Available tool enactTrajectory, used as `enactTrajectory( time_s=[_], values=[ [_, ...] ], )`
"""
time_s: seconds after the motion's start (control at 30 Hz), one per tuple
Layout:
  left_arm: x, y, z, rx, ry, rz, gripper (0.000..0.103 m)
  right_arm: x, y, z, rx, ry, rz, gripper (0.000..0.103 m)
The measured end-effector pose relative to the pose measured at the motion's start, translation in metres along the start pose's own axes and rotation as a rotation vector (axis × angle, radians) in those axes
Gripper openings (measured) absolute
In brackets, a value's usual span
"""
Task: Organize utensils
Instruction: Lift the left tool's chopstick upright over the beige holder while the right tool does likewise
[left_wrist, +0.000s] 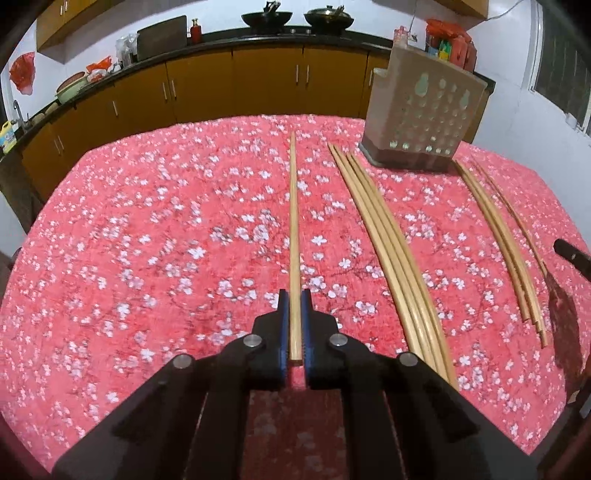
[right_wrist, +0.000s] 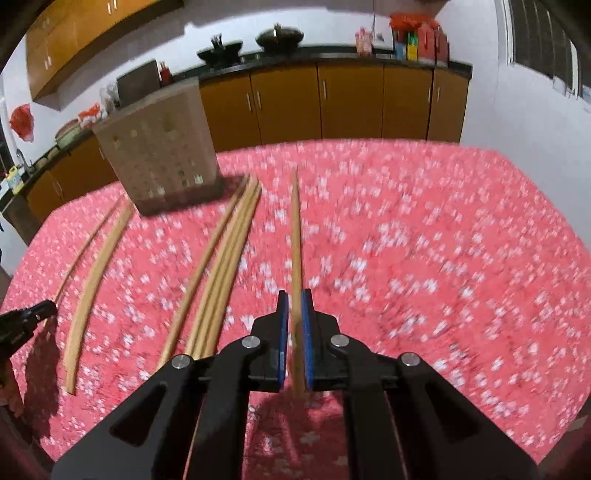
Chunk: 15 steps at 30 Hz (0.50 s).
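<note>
My left gripper (left_wrist: 294, 295) is shut on one wooden chopstick (left_wrist: 293, 229) that points straight ahead above the table. My right gripper (right_wrist: 294, 295) is shut on another chopstick (right_wrist: 296, 240), also pointing forward; this view is blurred. A bundle of several chopsticks (left_wrist: 388, 251) lies on the red floral tablecloth (left_wrist: 147, 240), right of my left gripper, and shows in the right wrist view (right_wrist: 221, 266) left of my right gripper. A second smaller bundle (left_wrist: 498, 243) lies further right, in the right wrist view (right_wrist: 96, 273) further left. The perforated utensil holder (left_wrist: 424, 110) stands at the table's back (right_wrist: 159, 147).
The right gripper's tip (left_wrist: 572, 254) shows at the left wrist view's right edge; the left gripper's tip (right_wrist: 29, 317) shows at the right wrist view's left edge. Orange kitchen cabinets (left_wrist: 258, 81) with woks (left_wrist: 266, 16) on the counter run behind the table.
</note>
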<state>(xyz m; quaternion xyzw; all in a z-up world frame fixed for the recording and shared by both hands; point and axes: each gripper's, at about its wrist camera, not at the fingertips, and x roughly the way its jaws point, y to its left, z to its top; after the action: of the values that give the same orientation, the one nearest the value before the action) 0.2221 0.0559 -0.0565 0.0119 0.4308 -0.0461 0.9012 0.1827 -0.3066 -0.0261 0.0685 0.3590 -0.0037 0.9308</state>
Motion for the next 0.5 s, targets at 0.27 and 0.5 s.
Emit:
enactTrajectory(
  time_s=[0.27, 0.5],
  values=[
    [-0.046, 0.011, 0.014, -0.020, -0.112, -0.010, 0.008, -0.021, -0.003, 0.014, -0.010, -0.063, 0.015, 0.008],
    [-0.030, 0.009, 0.007, -0.020, -0.063, 0.000, 0.008, 0.012, 0.000, -0.009, -0.008, 0.072, 0.026, 0.039]
  ],
)
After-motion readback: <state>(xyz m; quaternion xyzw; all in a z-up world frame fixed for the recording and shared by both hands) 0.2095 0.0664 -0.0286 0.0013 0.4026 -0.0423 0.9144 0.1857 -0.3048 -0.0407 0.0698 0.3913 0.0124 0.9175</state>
